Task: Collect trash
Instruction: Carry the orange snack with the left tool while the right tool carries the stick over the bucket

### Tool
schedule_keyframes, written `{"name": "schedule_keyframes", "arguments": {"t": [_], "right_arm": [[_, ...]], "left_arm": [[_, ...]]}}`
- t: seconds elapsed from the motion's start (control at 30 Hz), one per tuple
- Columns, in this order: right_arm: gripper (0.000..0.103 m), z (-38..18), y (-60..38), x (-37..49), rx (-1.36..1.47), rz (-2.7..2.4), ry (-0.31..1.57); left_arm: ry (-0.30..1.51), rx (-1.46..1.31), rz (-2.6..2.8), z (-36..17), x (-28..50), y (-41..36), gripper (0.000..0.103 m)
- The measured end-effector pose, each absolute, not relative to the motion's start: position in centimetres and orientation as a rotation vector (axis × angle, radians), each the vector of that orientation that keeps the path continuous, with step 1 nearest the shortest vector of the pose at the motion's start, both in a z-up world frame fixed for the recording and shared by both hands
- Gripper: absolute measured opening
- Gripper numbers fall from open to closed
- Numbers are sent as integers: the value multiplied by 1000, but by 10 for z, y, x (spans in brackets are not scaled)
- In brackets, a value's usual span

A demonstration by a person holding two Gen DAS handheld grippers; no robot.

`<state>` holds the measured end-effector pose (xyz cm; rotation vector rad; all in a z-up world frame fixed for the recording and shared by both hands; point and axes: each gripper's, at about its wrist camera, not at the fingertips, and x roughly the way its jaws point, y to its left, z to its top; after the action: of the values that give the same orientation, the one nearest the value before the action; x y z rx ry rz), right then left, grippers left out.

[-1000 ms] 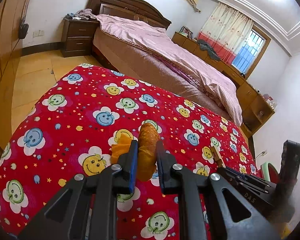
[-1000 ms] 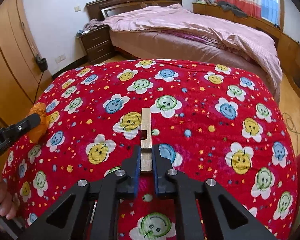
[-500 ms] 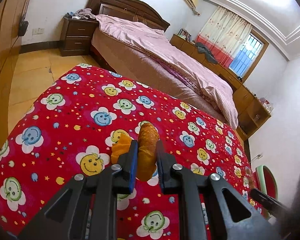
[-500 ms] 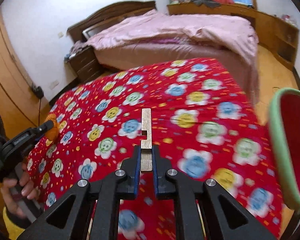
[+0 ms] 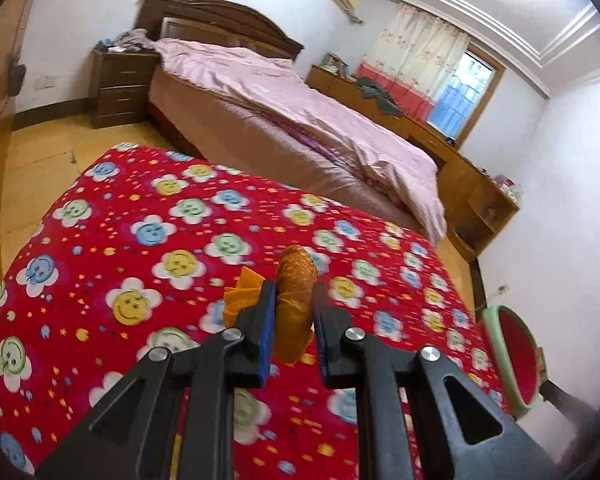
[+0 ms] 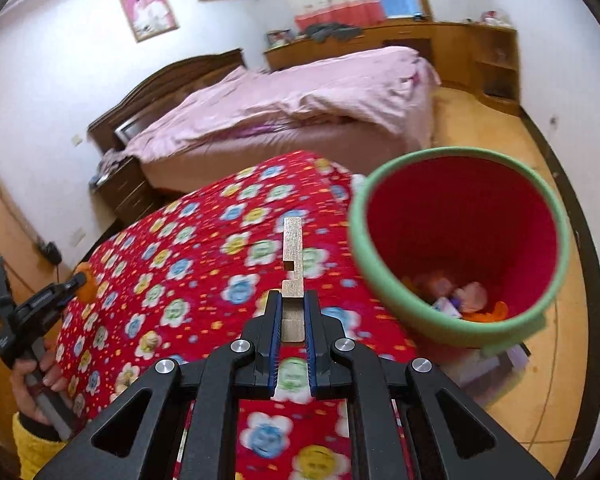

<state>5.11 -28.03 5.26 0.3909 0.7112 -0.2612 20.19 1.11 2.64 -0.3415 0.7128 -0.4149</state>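
My left gripper [image 5: 294, 294] is shut on an orange crumpled wrapper [image 5: 295, 292] and holds it above the red smiley-flower cloth [image 5: 148, 264]. In the right wrist view the left gripper [image 6: 74, 282] shows at far left with the orange wrapper [image 6: 87, 285]. My right gripper [image 6: 293, 300] is shut on a notched wooden strip [image 6: 292, 252] that sticks forward, just left of the red bin with a green rim [image 6: 456, 248]. The bin holds several pieces of trash [image 6: 460, 294]. The bin also shows at the right edge of the left wrist view [image 5: 508, 356].
The cloth-covered table [image 6: 204, 280] fills the foreground. A bed with a pink cover [image 5: 300, 120] stands behind it, with a nightstand [image 5: 118, 84] and wooden cabinets [image 6: 440, 44] along the walls. Wooden floor [image 6: 500, 132] lies to the right of the bin.
My right gripper has swung right with the wooden strip, bringing the bin close and into full view. My left gripper holds the wrapper and has turned slightly right.
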Motion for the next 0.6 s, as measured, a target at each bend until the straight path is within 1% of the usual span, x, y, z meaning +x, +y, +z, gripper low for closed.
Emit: {"name": "schedule_keyframes", "arguments": {"t": [0.23, 0.6], "right_arm": [[10, 57, -308, 19, 464, -302, 653], [10, 56, -351, -14, 545, -329, 574]], "left_arm": [[669, -352, -525, 61, 168, -18, 17], [709, -306, -721, 87, 130, -114, 17]]}}
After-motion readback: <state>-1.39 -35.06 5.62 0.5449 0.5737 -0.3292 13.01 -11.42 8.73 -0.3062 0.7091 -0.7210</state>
